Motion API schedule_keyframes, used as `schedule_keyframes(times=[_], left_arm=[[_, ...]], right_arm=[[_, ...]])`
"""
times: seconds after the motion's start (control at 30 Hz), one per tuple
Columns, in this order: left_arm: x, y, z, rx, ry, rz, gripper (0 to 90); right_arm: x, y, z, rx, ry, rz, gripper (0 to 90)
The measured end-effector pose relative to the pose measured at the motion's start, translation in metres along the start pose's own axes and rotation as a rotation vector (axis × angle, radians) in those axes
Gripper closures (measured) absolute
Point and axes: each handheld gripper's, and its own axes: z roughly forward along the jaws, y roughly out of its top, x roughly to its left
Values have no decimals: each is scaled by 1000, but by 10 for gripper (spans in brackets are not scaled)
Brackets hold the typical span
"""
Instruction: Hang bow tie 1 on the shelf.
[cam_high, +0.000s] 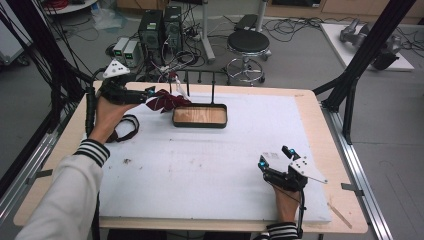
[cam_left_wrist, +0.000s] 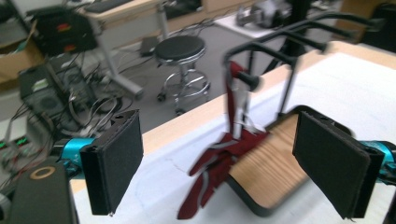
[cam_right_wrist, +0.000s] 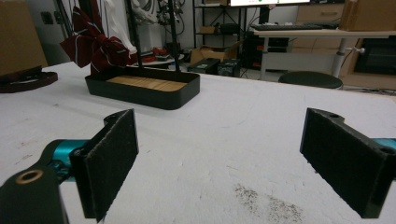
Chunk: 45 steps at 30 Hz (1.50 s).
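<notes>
Both jaws stood wide apart, holding nothing. Left gripper hovered at the table's far left, its jaws just short of a dark red bow that hung from a black rack beside a wooden tray. Right gripper rested low on the white mat, well apart

Dark red bow motion-blurred, its lower tip beyond the frame's bottom edge.

Grey floor; black stool behind the table; computer towers, tangled cables.
</notes>
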Motion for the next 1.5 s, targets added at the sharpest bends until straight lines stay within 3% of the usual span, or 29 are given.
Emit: schedule_keyframes(times=[0.17, 0.5, 0.73, 1.13, 1.43, 1.5], left_arm=[[-8, -16, -24, -40, -48, 18, 167], [-12, -54, -60, -102, -101, -6, 167], [-12, -80, -78, -166, -139, -57, 167], [-15, -121, -93, -199, -156, -97, 167], [-11, -129, -91, -203, -147, -121, 167], [-11, -127, -92, -201, -144, -110, 167]], right_arm=[[0, 0, 0, -3, -2, -14, 107], [1, 0, 0, 2, -1, -20, 107], [1, 0, 0, 0, -1, -24, 107], [1, 0, 0, -1, -2, -28, 107], [2, 0, 0, -1, -1, -27, 107], [2, 0, 0, -3, -3, -30, 107]])
